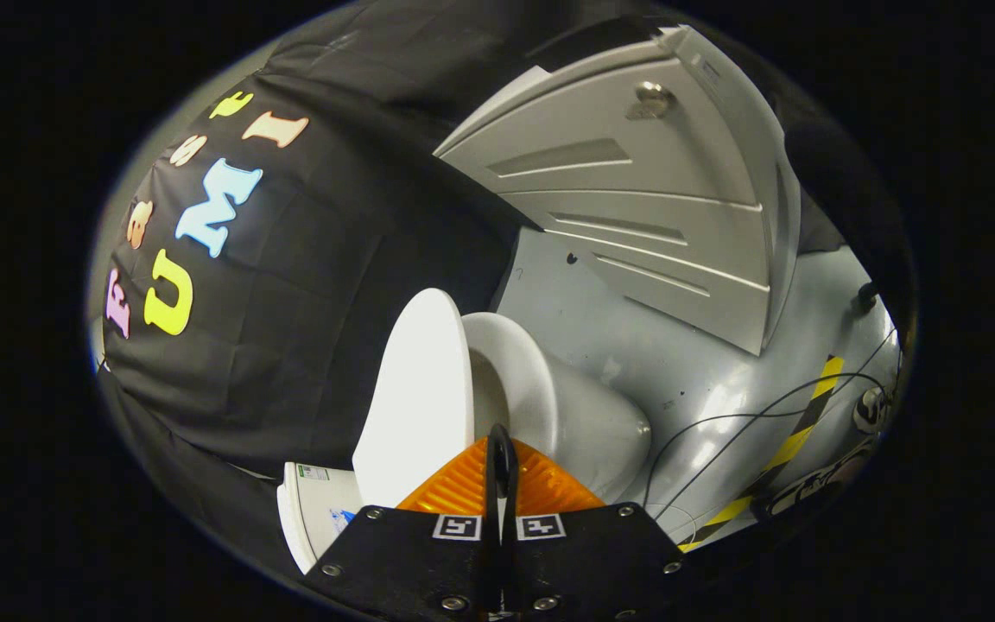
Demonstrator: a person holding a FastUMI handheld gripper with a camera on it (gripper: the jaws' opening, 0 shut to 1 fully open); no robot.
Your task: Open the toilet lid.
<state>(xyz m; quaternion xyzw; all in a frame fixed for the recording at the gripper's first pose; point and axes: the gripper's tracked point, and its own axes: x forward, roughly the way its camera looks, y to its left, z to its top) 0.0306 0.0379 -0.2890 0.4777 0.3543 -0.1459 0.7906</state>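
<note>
As I read the gripper view, tilted hard to one side, these are my notes.

Bowl: the toilet bowl (584,415) lies right of centre in the frame; I see its rounded outer wall and pale rim, but I cannot tell what is inside.

Lid: the lid (420,389) is a white oval disc just left of centre, lifted off the bowl rim (510,371), with a wedge of open gap between the two that widens toward the upper part of the frame.

Lid and jaws: the lid's near edge sits just ahead of my fingers and slightly left of them; the bowl is ahead and to the right.

Gripper: the gripper (502,471) shows at bottom centre; its fingers are pressed together with only a thin dark slit between them, and I see nothing held in them.

Tank: a white piece (316,510), perhaps the tank, sits at lower left, touching the lid's base.

Edges: a grey ribbed panel (636,207) fills the upper right, with a metal knob (653,97) near its top.

Room: grey floor (705,371) lies open right of the bowl, crossed by a thin black cable (757,415) and a yellow-black stripe (800,432) at lower right.

Wall: black cloth (333,259) closes off the left half, right behind the lid.
</note>
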